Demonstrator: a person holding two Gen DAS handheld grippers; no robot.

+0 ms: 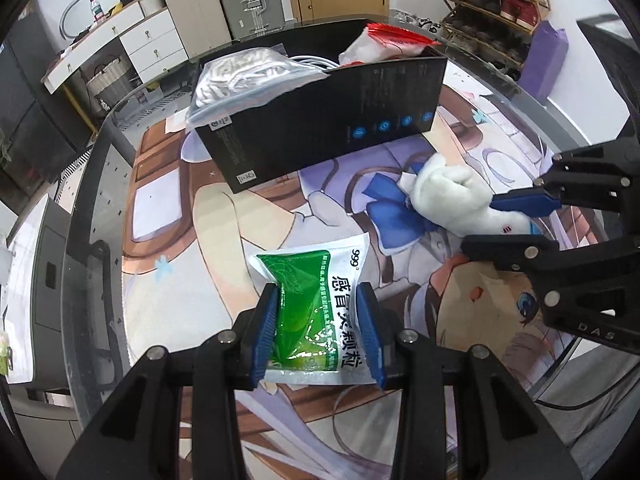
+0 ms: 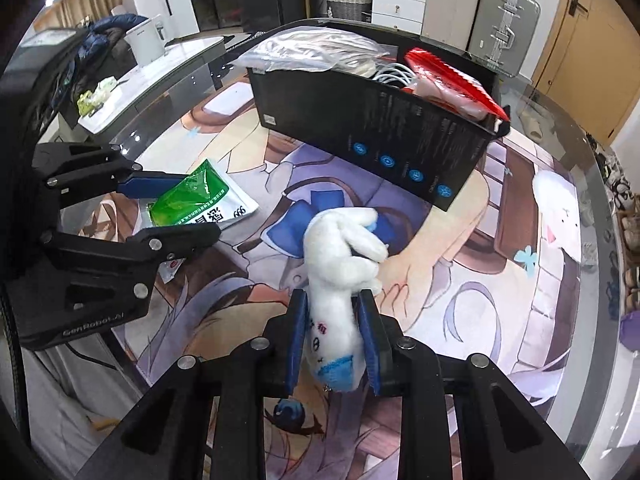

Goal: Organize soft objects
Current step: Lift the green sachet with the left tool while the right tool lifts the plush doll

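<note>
Soft green sachet point(image 1: 316, 312) is pinched in the left gripper point(image 1: 318, 330), the white plush point(image 2: 340, 276) in the right gripper point(image 2: 334, 340), near the crowded black box point(image 1: 320, 128); either could slip or snag its rim.

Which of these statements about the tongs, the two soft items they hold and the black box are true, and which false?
1. The left tongs grip a green and white sachet. True.
2. The right tongs are open with nothing between them. False: they are shut on a white plush toy.
3. The black box has nothing in it. False: a clear bag and a red-edged packet already sit in it.
4. The plush toy has a light blue patch. True.
</note>
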